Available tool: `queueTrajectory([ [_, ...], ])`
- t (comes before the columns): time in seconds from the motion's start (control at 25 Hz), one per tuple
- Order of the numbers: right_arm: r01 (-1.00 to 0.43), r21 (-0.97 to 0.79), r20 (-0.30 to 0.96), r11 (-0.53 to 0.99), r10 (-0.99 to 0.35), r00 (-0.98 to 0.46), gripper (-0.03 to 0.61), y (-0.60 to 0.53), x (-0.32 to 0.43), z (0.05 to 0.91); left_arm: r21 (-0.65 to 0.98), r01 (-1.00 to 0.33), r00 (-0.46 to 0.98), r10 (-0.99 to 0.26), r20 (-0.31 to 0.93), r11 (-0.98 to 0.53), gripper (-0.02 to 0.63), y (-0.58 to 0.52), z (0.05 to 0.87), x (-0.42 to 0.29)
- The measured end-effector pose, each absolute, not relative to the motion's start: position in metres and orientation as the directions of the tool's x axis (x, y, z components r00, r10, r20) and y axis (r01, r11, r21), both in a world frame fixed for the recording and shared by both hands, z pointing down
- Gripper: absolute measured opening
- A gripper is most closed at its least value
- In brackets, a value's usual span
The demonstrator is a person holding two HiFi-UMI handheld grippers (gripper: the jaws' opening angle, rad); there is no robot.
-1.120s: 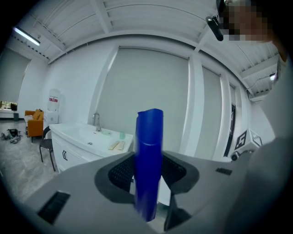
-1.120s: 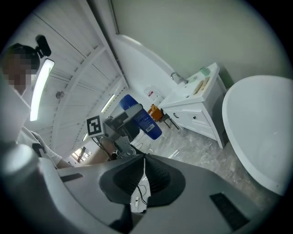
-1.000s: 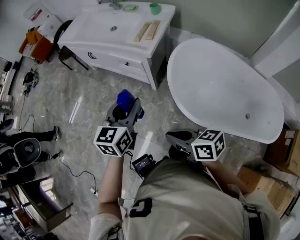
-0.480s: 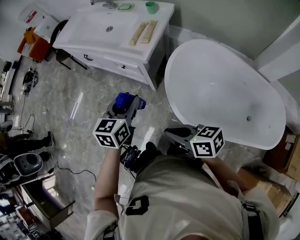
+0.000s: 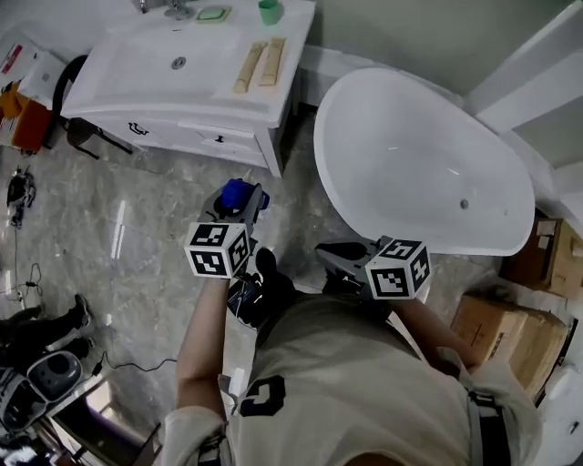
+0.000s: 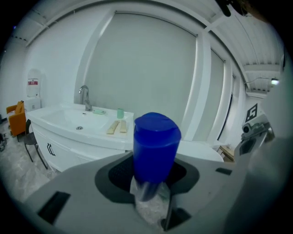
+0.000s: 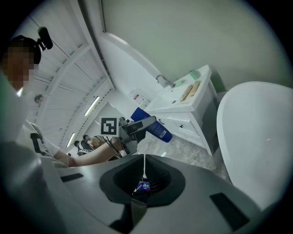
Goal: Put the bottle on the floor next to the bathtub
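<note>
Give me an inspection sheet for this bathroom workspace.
Surface: grey marble floor.
Job's things: blue bottle, held off the floor; bathtub, empty.
Clutter: cardboard boxes right of the bathtub; tubes and green cup on the vanity.
Grippers: left gripper shut on the bottle; right gripper shut, empty.
Cables: thin cable on the floor, left.
Surroundings: vanity with sink; another person at the left edge.
</note>
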State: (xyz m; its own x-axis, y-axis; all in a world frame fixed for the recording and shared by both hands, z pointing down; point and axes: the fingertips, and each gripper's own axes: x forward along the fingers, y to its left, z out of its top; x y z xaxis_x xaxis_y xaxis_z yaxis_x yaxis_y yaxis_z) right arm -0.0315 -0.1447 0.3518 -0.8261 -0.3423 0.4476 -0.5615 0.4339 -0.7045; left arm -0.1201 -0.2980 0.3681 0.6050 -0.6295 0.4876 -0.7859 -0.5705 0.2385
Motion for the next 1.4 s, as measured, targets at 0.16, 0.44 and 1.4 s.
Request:
queueTrajectory([
  [0.16, -0.625, -0.687, 0.487, 0.371, -0.404, -0.774, 0.029, -0.165, -0.079, 0.358, 0.243, -0.73, 0.659, -0.563, 0.499, -0.639, 0.204, -0.326, 0.388, -0.152],
  [0.44, -0.704, -0.663, 0.539, 0.255, -0.49, -0.685, 0.029, -0.18, -0.109, 0.373, 0.203, -0.64, 0.705, -0.461, 0.539, -0.741, 0.204, -0.357, 0.439, -0.15],
  [1.4, -0.681, -0.691, 0.61, 0.243, -0.31, -0.729, 0.029, -0.16, -0.076, 0.52, 0.163, -0.592, 0.626, -0.323, 0.71, -0.789, 0.204, -0.376, 0.656, -0.052],
])
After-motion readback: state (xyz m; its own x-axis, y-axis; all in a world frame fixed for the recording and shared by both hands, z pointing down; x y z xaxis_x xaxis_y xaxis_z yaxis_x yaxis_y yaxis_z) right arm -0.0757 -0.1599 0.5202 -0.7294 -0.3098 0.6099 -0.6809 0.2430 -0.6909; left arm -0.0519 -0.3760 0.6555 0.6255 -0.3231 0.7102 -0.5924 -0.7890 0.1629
